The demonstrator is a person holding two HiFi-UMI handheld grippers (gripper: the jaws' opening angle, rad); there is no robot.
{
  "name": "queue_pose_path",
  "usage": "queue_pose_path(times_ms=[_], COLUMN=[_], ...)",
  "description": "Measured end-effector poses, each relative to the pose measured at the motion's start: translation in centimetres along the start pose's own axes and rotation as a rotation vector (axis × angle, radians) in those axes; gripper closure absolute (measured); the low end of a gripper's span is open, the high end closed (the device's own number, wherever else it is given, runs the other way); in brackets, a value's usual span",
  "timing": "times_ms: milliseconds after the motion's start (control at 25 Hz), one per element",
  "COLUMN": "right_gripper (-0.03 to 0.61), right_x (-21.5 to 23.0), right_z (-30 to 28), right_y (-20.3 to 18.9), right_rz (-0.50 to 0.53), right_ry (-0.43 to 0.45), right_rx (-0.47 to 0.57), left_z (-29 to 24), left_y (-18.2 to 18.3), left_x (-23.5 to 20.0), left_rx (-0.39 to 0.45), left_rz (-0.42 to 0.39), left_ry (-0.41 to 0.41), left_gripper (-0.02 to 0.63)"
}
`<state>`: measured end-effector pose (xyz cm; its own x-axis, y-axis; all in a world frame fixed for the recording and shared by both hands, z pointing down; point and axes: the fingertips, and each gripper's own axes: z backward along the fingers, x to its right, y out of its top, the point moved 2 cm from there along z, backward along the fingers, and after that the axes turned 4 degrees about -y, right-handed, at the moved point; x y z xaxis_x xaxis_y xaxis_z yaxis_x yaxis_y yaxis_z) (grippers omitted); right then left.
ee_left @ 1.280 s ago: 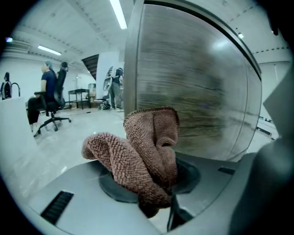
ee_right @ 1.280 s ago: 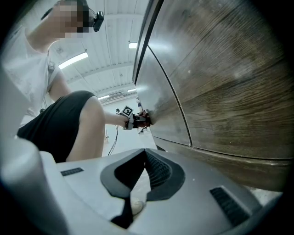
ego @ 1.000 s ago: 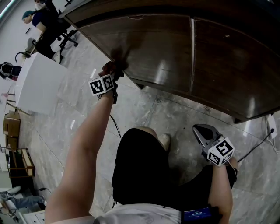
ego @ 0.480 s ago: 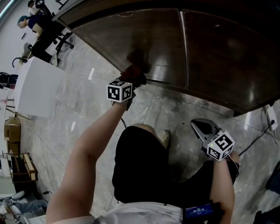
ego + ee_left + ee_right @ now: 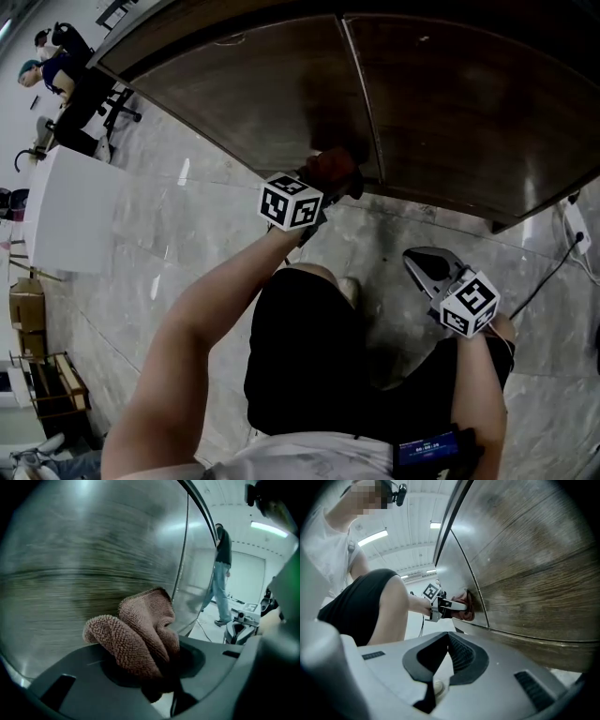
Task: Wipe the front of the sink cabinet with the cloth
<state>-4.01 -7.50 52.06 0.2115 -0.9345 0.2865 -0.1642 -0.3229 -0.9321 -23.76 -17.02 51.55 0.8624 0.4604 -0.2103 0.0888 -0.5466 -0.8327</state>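
The sink cabinet's dark wood front has two doors that meet at a vertical seam. My left gripper is shut on a reddish-brown cloth and presses it against the lower door edge just left of that seam. In the left gripper view the bunched cloth sits between the jaws of the left gripper, against the wood. My right gripper hangs low over the floor, shut and holding nothing. The right gripper view looks past the right gripper to the left gripper and the cloth.
Grey marble floor runs under the cabinet. A white table stands at the left, with seated people beyond it. A cable and power strip lie at the right. My legs are right below. Another person stands further off.
My left gripper has swept the cloth to the right along the cabinet's lower front, from the left door's left part to the seam. The right gripper has barely moved.
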Motion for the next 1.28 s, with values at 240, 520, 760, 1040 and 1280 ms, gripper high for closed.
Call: queue_pose_path(times_ms=[240, 520, 760, 1040, 1280], right_gripper=[0.566, 0.566, 0.566, 0.566, 0.566], right_x=[0.8, 2.0, 2.1, 1.5, 2.2], right_z=[1.2, 2.2, 1.2, -1.7, -2.8], right_y=[0.1, -0.6, -0.7, -0.9, -0.6], right_rz=[-0.019, -0.077, -0.09, -0.117, -0.125], right_ry=[-0.049, -0.087, -0.073, -0.032, -0.002], right_rx=[0.0, 0.004, 0.004, -0.017, -0.039], left_z=[-4.1, -6.7, -3.8, 3.1, 8.2], left_y=[0.5, -2.1, -4.8, -8.8, -11.6], left_x=[3.6, 3.9, -1.9, -10.5, -16.7], left_rx=[-0.017, -0.048, -0.062, -0.077, -0.091], left_rz=[-0.014, -0.041, -0.032, 0.061, 0.154], left_ry=[-0.15, -0.174, 0.003, 0.208, 0.402], left_gripper=[0.476, 0.476, 0.476, 0.476, 0.476])
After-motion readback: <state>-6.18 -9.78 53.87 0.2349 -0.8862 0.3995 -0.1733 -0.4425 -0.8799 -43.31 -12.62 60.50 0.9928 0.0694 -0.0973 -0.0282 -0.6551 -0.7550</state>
